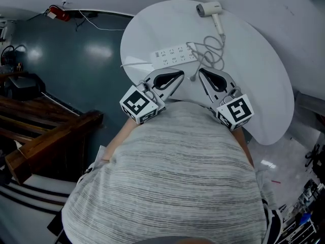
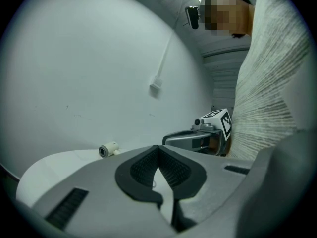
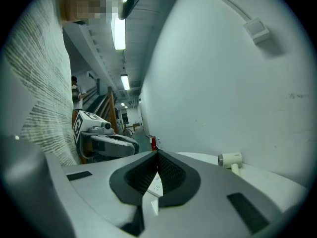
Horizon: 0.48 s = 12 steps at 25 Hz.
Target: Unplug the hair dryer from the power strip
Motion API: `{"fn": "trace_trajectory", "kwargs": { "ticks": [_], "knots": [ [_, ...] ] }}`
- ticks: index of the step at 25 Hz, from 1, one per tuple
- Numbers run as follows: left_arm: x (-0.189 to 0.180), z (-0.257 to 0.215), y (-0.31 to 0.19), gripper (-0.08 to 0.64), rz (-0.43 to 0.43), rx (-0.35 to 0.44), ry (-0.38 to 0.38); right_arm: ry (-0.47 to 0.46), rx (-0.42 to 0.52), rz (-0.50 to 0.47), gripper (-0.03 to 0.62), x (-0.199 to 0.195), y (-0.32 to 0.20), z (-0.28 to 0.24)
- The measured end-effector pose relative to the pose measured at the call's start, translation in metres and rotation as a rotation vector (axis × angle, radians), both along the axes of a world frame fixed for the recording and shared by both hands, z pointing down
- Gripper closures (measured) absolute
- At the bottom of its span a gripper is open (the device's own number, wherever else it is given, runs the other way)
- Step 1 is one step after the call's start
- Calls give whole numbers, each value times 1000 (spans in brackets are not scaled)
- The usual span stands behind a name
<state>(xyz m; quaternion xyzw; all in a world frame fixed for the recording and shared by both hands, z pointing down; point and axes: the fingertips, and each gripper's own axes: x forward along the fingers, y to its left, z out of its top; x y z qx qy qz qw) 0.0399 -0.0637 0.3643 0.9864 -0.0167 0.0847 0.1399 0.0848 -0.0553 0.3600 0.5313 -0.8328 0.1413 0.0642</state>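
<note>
A white hair dryer lies at the far edge of the round white table. Its cord loops back to a plug at the right end of the white power strip. My left gripper and right gripper hover side by side at the table's near edge, short of the strip, both shut and empty. The left gripper view has the dryer far off. In the right gripper view the dryer sits on the right, and the strip shows behind the jaws.
My grey striped shirt fills the lower head view. Dark wooden steps stand on the left floor, and a red fire extinguisher lies at the far left. A white wall rises just behind the table.
</note>
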Motion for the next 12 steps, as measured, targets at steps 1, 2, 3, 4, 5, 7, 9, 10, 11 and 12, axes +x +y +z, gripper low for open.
{"fn": "trace_trajectory", "kwargs": {
  "ticks": [1, 2, 3, 4, 5, 7, 9, 10, 11, 12],
  "knots": [
    [0, 1, 0, 554, -2, 1, -4, 0, -3, -2, 568, 1, 0, 1],
    [0, 2, 1, 554, -4, 0, -8, -1, -6, -4, 568, 1, 0, 2],
    [0, 3, 1, 554, -5, -2, -12, -3, -10, -7, 568, 2, 0, 3],
    [1, 4, 1, 554, -5, -2, -15, -8, -14, -9, 568, 3, 0, 4],
    [2, 5, 2, 554, -3, -2, -17, -13, -20, -9, 568, 4, 1, 6],
    [5, 6, 3, 554, 0, 0, -21, -22, -28, -12, 568, 6, 1, 8],
    [8, 7, 2, 554, 1, 5, -26, -22, -29, -20, 568, 7, 1, 8],
    [9, 8, 2, 554, 1, 8, -31, -22, -28, -25, 568, 8, 1, 8],
    [10, 9, 1, 554, 0, 10, -36, -22, -26, -29, 568, 8, 1, 8],
    [11, 11, 1, 554, -1, 12, -42, -22, -25, -33, 568, 9, 0, 8]
  ]
}}
